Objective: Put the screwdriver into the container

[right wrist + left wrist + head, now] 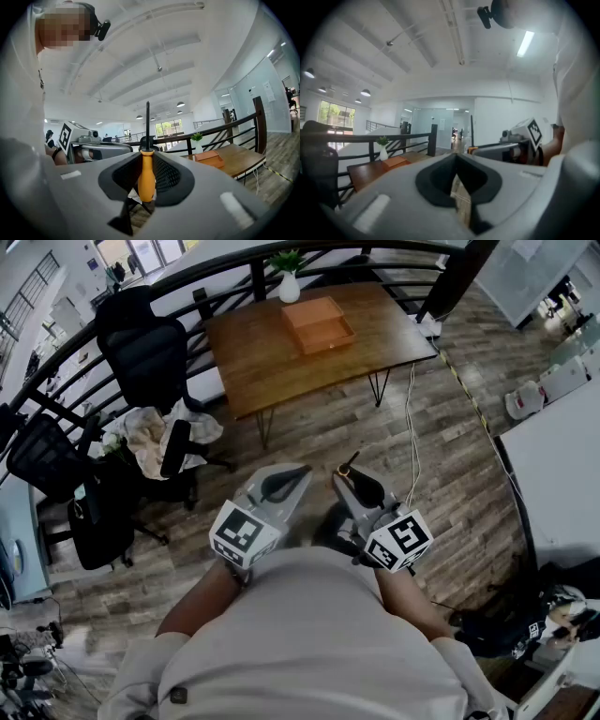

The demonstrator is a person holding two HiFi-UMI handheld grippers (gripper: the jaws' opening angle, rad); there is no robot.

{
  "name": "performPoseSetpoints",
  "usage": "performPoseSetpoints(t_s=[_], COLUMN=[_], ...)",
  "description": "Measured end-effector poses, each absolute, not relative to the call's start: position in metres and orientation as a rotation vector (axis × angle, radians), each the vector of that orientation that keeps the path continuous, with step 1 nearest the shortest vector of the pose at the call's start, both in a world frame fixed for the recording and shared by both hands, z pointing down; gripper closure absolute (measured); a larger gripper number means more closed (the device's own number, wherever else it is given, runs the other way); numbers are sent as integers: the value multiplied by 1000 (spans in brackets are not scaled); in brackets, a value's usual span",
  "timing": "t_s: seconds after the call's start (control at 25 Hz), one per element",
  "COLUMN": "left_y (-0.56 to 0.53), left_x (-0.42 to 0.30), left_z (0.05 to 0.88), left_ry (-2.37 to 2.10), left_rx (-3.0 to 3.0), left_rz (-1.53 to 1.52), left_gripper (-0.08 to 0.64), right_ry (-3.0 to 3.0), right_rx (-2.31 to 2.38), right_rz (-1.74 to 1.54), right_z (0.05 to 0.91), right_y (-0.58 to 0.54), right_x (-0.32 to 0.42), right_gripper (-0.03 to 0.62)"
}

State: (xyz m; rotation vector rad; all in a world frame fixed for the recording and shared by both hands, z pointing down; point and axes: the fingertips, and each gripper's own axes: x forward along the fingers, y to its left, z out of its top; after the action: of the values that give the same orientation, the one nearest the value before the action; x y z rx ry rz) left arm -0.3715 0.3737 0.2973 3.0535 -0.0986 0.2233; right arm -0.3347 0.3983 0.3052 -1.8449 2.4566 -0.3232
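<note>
Upright, screwdriver [146, 177] clamped betw. R gripper [146, 161] jaws.

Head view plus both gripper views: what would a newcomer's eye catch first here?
The orange-handled screwdriver, clamped in the right tongs, its dark shaft jutting beyond their tips. Next, the orange container on the wooden table ahead, beside a white vase holding a plant. The left tongs are closed and empty.

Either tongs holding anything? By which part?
Right tongs clamp the screwdriver by its orange handle, shaft pointing up. Left tongs are shut and empty.
</note>
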Motion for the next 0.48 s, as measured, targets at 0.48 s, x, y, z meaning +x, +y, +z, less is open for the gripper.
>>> performPoseSetpoints(t_s=[0.48], left_y=[368], left_x=[-347], left_z=[308], left_ry=[-101], left_rx=[3028], left_rz=[243], left_gripper=[555], right_ry=[2450], right_rx=[-1814], right_rz=[-348], right_z=[315], right_y=[393], right_x=[-312], right_gripper=[511])
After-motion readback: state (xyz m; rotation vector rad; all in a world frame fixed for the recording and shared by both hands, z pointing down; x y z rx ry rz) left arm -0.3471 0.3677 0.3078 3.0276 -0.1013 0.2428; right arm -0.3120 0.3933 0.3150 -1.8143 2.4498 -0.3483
